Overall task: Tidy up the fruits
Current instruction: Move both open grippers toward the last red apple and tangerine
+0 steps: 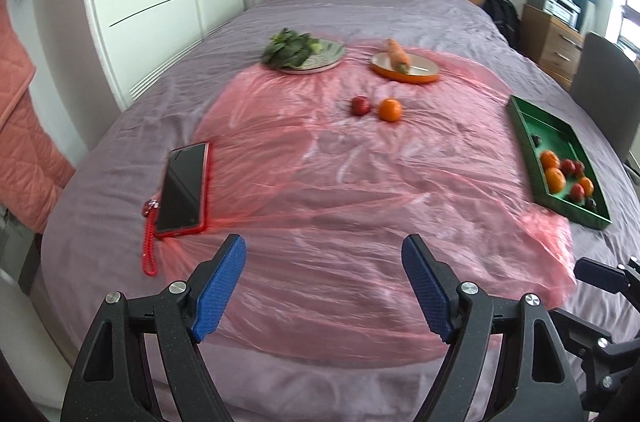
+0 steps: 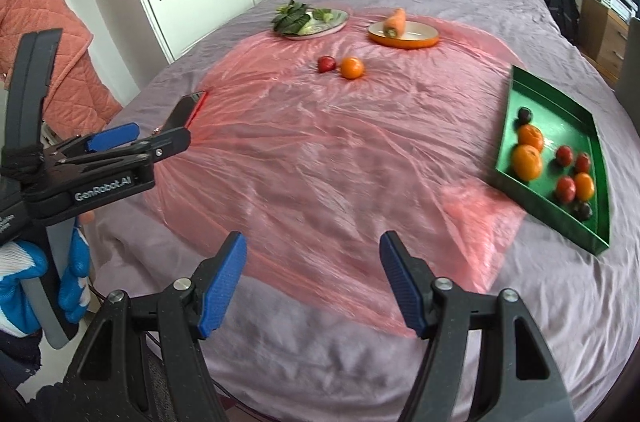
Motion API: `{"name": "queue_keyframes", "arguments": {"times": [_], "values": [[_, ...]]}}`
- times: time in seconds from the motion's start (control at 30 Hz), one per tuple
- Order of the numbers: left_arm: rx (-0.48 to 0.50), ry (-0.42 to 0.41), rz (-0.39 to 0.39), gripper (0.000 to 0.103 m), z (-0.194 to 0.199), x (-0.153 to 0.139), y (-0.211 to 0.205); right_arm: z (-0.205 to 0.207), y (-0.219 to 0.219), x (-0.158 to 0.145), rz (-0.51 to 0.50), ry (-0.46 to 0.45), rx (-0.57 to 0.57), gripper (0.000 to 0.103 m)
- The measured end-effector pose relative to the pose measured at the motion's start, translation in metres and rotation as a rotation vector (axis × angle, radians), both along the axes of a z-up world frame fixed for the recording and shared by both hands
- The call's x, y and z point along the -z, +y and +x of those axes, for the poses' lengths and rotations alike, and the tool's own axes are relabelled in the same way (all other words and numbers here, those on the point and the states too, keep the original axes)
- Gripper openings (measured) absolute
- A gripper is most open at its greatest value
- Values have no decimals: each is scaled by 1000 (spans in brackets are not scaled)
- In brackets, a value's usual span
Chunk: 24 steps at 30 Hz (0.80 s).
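Two grippers fill the bottom edge of their own views, both with blue pads spread wide and nothing between them. The left gripper (image 1: 324, 286) hangs above the near edge of the pink plastic sheet (image 1: 340, 190), touching nothing. The right gripper (image 2: 312, 286) likewise hovers over the near edge of the sheet, empty. At the lower left of the right wrist view a blue-gloved hand (image 2: 60, 286) grips the left tool's handle.

Left of centre in the left wrist view, a phone (image 1: 184, 190) in a red case lies on the sheet's edge. At the right edge sits the green tray (image 2: 516, 90), holding oranges, small red fruits and dark ones.

Further up, near the frame's centre, a red fruit (image 1: 360, 105) and an orange (image 1: 390, 109) lie just beside each other on the sheet, well apart from the tray. Beyond them, a silver plate (image 1: 328, 56) carries leafy greens and an orange plate (image 1: 416, 72) carries a carrot (image 1: 398, 56).
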<state>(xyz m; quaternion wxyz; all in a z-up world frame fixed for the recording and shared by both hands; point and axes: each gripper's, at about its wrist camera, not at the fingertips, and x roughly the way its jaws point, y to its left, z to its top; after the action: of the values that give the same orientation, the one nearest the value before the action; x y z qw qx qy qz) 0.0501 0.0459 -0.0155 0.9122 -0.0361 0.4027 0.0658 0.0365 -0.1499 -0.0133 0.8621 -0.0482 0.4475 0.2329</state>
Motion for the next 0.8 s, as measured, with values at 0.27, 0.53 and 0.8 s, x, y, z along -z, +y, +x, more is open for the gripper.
{"name": "queue_keyframes", "arguments": {"times": [0.27,0.53,0.8], "values": [[-98,25,21,76,16,9,33,16,23,1,33,10,-46,103],[-163,48,52,76,30,12,53,35,40,0,66,13,-82,103],[-171,63,80,76,45,9,59,59,52,0,87,17,-108,103]]}}
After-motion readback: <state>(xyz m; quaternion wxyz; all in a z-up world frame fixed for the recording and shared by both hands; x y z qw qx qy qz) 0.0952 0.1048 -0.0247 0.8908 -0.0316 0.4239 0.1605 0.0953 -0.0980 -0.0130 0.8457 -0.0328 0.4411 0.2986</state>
